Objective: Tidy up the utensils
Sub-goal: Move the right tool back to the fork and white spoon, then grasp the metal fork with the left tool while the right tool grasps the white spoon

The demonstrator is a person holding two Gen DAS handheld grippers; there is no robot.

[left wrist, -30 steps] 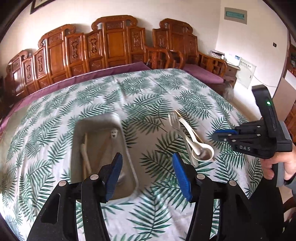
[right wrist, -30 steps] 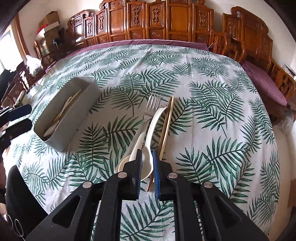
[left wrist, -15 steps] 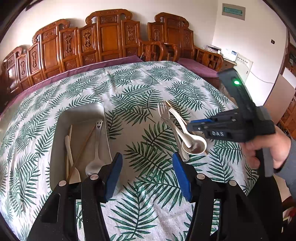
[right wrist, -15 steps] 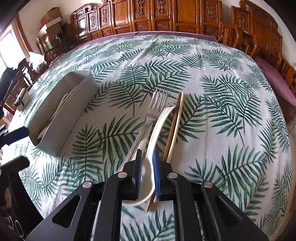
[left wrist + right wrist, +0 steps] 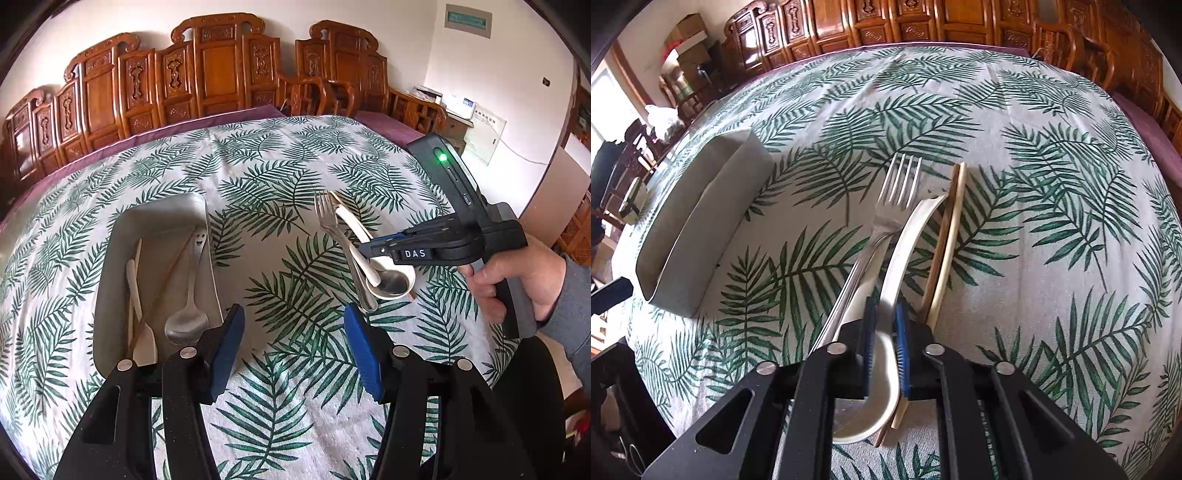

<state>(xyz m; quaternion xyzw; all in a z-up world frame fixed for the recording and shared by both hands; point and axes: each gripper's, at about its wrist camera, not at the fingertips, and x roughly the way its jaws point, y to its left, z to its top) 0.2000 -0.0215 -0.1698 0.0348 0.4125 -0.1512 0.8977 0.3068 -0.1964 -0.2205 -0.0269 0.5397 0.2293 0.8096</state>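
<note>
A white ceramic spoon [image 5: 916, 229] lies on the leaf-print tablecloth between a metal fork [image 5: 899, 184] and a pair of chopsticks [image 5: 955, 221]. My right gripper [image 5: 885, 306] points down at the spoon's handle and its jaws are closing, the blue pads pressing both sides of the handle. In the left wrist view the right gripper [image 5: 364, 251] sits over the white spoon [image 5: 391, 284] and fork [image 5: 325, 214]. My left gripper [image 5: 293, 314] hangs open and empty above the cloth, beside the near end of the grey tray [image 5: 162, 229].
The tray [image 5: 701, 221] holds a smiley-faced metal spoon [image 5: 190, 288], a white utensil [image 5: 135, 280] and a chopstick [image 5: 162, 273]. A person's hand [image 5: 517, 280] grips the right tool. Carved wooden chairs [image 5: 221, 74] line the far table edge.
The right gripper has come down and forward onto the white spoon's handle, and its jaws have narrowed on it. The left gripper has stayed open, hardly moving.
</note>
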